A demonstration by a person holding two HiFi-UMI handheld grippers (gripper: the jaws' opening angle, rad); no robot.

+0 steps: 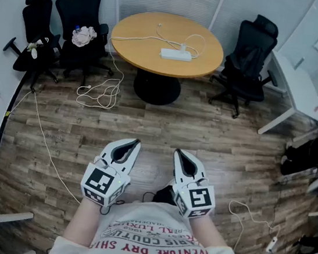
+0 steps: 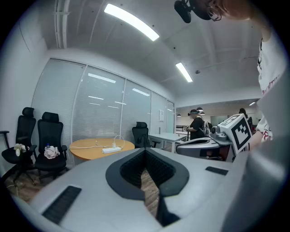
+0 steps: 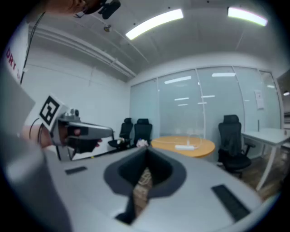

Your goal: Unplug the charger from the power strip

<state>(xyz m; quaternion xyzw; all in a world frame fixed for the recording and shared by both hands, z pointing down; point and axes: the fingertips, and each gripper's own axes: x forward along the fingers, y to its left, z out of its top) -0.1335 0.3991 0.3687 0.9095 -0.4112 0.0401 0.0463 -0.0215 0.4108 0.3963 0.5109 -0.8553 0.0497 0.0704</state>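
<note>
A white power strip (image 1: 175,54) lies on the round wooden table (image 1: 137,32) across the room, with a white charger (image 1: 183,47) plugged into it and a white cable looping over the tabletop. Both grippers are held close to my body, far from the table. My left gripper (image 1: 136,142) and my right gripper (image 1: 178,152) are shut with nothing between the jaws. The left gripper view has the power strip (image 2: 112,149) small beyond the left gripper (image 2: 146,149). In the right gripper view the power strip (image 3: 184,147) is likewise distant beyond the right gripper (image 3: 147,152).
Black office chairs (image 1: 83,22) stand left of the table, one holding a white cloth (image 1: 84,35); another chair (image 1: 247,59) stands at its right. A white cable (image 1: 100,93) coils on the wood floor. A white desk (image 1: 297,84) is at the right. A person (image 2: 198,124) stands in the background.
</note>
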